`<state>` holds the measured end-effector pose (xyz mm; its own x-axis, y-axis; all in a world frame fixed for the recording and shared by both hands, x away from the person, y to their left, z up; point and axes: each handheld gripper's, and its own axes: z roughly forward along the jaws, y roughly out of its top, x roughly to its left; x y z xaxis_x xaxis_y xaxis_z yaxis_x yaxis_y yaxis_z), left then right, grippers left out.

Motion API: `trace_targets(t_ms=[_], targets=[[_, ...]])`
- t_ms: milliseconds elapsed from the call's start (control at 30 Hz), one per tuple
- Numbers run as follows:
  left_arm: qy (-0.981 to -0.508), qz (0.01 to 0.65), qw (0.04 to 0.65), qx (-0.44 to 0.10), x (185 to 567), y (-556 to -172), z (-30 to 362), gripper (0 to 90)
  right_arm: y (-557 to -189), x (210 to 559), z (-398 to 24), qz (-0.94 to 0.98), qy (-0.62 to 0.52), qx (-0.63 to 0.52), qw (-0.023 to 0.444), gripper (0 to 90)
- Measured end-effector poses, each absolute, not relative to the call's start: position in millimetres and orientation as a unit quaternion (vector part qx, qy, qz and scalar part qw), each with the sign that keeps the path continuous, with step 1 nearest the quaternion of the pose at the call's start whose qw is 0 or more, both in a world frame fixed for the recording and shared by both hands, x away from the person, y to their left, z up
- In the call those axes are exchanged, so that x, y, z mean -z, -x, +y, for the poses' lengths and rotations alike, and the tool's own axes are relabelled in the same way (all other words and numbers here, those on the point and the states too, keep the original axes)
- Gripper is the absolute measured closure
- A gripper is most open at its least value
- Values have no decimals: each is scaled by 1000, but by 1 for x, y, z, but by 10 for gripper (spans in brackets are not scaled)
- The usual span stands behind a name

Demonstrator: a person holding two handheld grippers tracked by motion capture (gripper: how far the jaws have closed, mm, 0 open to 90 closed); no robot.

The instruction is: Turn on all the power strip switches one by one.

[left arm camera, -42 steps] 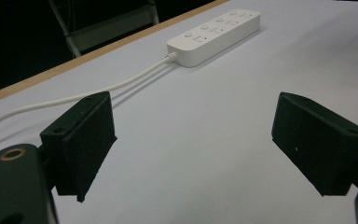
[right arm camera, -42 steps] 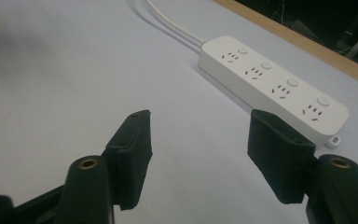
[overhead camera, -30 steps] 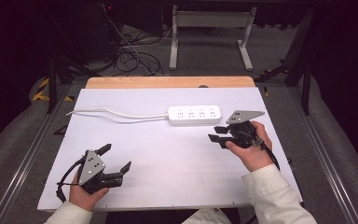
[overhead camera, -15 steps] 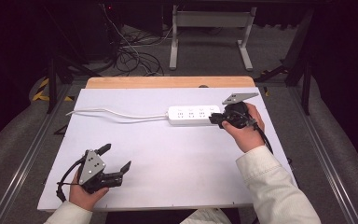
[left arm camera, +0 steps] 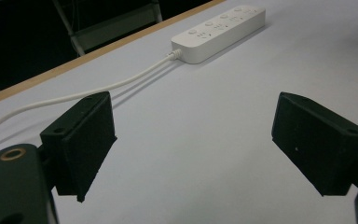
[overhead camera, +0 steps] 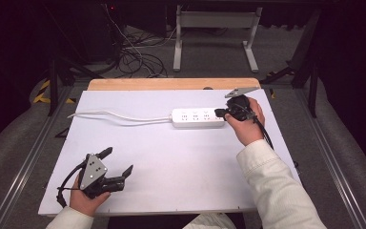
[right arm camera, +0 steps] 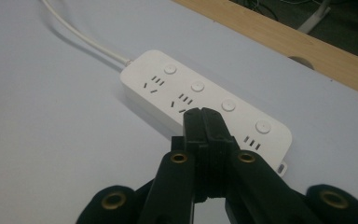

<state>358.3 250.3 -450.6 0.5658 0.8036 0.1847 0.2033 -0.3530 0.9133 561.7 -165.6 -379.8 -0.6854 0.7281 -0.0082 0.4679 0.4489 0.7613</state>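
The white plastic power strip (overhead camera: 198, 117) with four round buttons lies flat on the white table (overhead camera: 181, 176), in its far part, and its white cable (overhead camera: 119, 116) runs to the left. The right gripper (overhead camera: 218, 113) is at the strip's right end; its jaws have just been closing and are now pressed together with nothing between them. The left gripper (overhead camera: 118, 161) rests at the near left corner, well apart, jaws wide and empty.
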Motion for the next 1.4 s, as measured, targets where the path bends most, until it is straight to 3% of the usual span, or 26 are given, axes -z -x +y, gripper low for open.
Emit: trace_targets(t_ms=[467,1400], targets=[[-757,334,455,-330,452,-360,251,138,-604,409,-163,837,-361,-362,194,900],[-759,335,450,-329,453,-361,251,138,-632,442,-161,818,-399,-355,215,900]])
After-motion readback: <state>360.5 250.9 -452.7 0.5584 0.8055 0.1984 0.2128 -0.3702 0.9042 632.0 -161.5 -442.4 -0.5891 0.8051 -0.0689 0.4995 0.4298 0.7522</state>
